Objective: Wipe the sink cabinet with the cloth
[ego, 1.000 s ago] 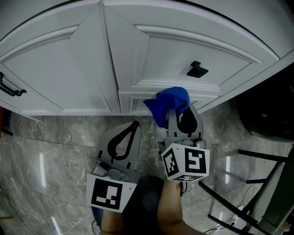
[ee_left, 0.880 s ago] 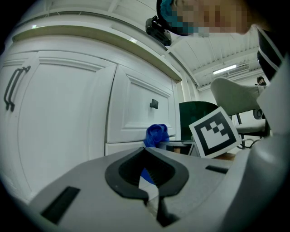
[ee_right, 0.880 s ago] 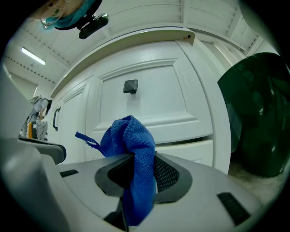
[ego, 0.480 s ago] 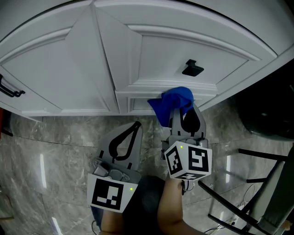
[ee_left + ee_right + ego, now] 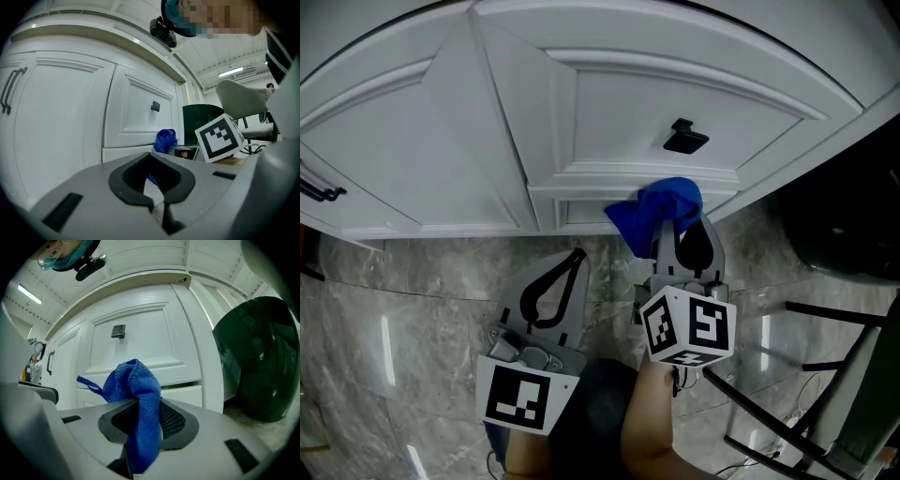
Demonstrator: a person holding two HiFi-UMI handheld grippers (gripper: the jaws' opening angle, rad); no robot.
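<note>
Right jaws clamp cloth [image 5: 137, 394]; left together.

left tool [image 5: 575, 258] held low, jaws seemingly together; right tool [image 5: 678, 232] reaches forward, clamped on cloth [image 5: 658, 210].

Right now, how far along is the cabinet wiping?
Done: the right tool is shut on the blue cloth. In hand: cloth raised to the lower rail of the cabinet door. Remaining: the panels above; no wipe marks show. The left tool is shut, empty, held back.
</note>
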